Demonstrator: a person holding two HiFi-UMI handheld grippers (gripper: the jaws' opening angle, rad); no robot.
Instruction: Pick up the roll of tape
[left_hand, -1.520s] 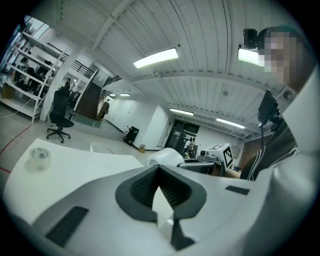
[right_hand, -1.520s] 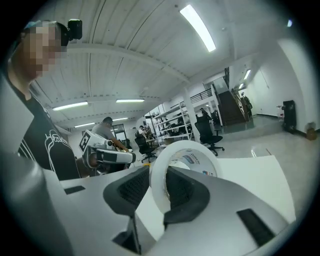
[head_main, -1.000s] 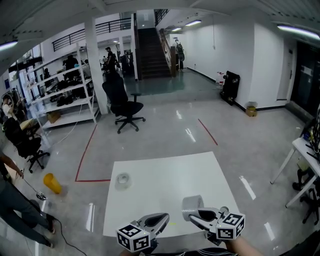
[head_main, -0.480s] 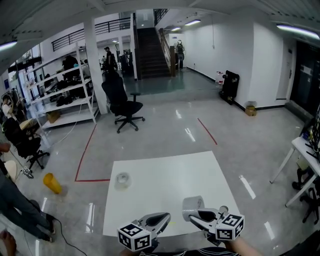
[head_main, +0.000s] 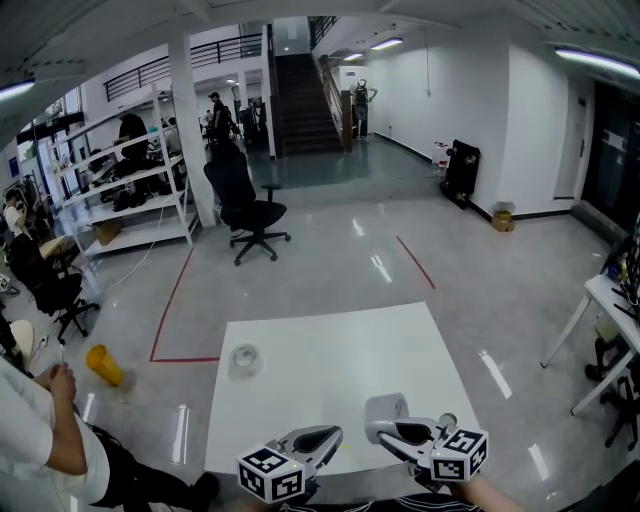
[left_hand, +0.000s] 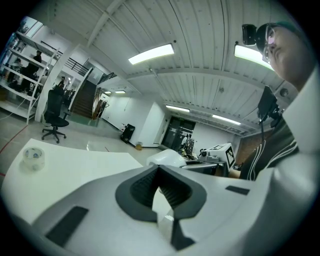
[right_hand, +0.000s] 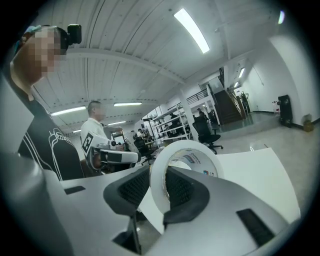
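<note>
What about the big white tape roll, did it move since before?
No. The white tape roll stays in the right gripper, same spot over the table's near edge.

The head camera looks from above, forward and down, over the table (head_main: 330, 345) into the hall, with the left gripper (head_main: 322, 438) and right gripper (head_main: 388, 432) at its bottom edge. Each gripper camera sits low and close behind its own jaws, tilted up toward the ceiling, and sees the other gripper sidelong. All three share the table and the chair (head_main: 250, 205).
</note>
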